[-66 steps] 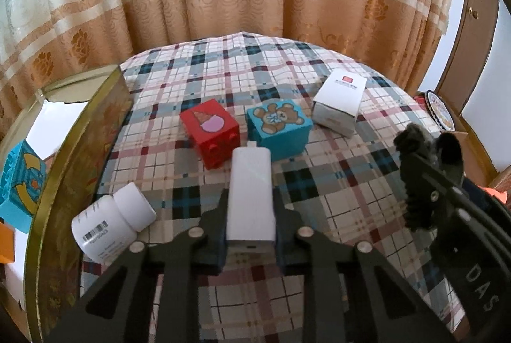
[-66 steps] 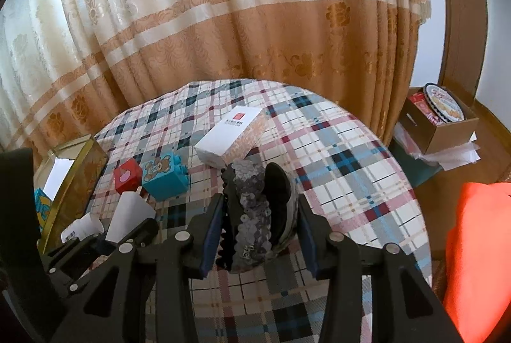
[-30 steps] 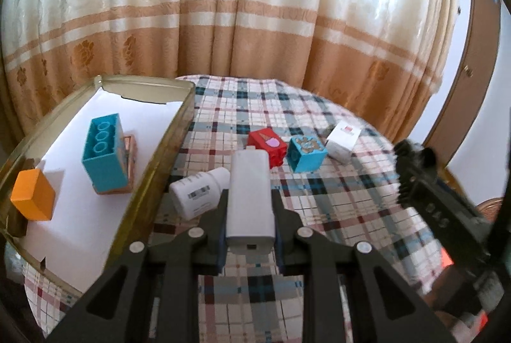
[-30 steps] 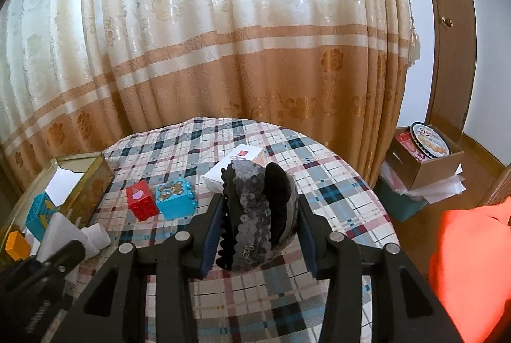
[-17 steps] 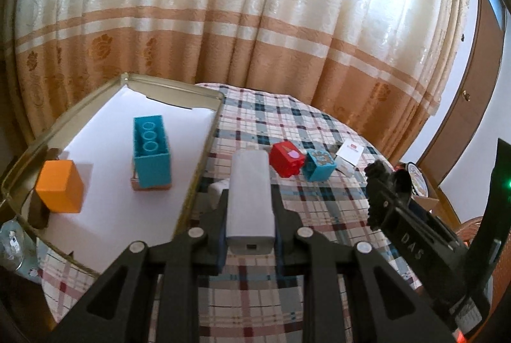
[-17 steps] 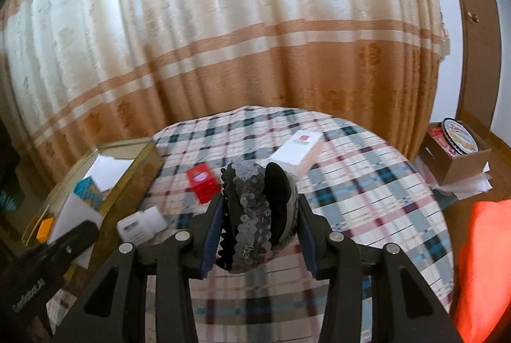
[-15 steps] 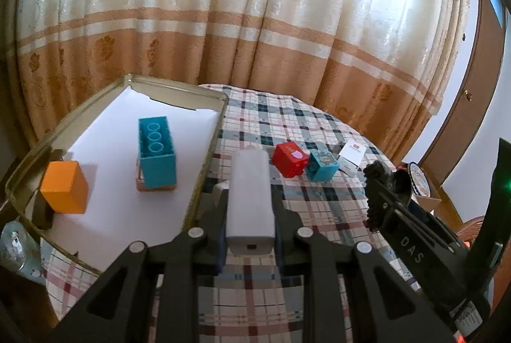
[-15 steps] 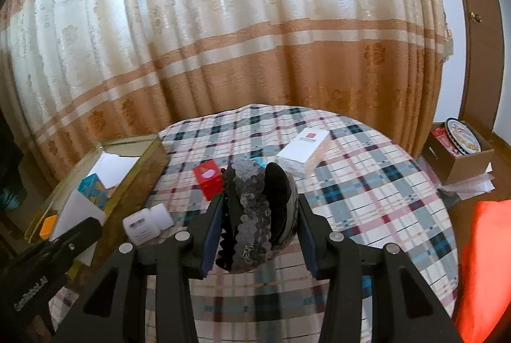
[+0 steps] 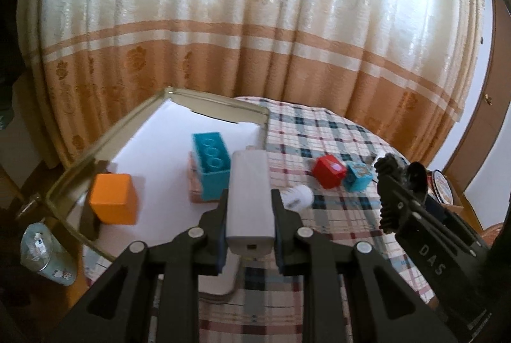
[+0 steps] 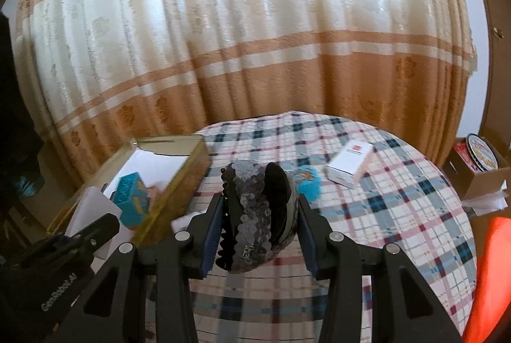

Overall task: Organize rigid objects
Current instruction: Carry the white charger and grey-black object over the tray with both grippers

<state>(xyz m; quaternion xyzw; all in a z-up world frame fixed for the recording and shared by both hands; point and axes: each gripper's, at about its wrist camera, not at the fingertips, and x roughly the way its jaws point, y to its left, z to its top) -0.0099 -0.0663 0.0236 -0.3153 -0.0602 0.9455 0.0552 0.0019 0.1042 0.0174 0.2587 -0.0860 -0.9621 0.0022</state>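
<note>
Two tongs gripping: left tongs (image 9: pixel 250 209) white charger (image 9: pixel 250 199), right tongs (image 10: pixel 260 223) sequined clip (image 10: pixel 255 215).

Backlit cream-and-tan curtains (image 10: pixel 255 39) behind a round desk (image 10: pixel 399 209) in plaid cloth; wooden door (image 9: pixel 479 106) at right.

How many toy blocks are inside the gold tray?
2. An orange block sits near the gold tray's front left corner; a blue block stands farther back toward the right wall. Others may hide behind the white thing in front.
</note>
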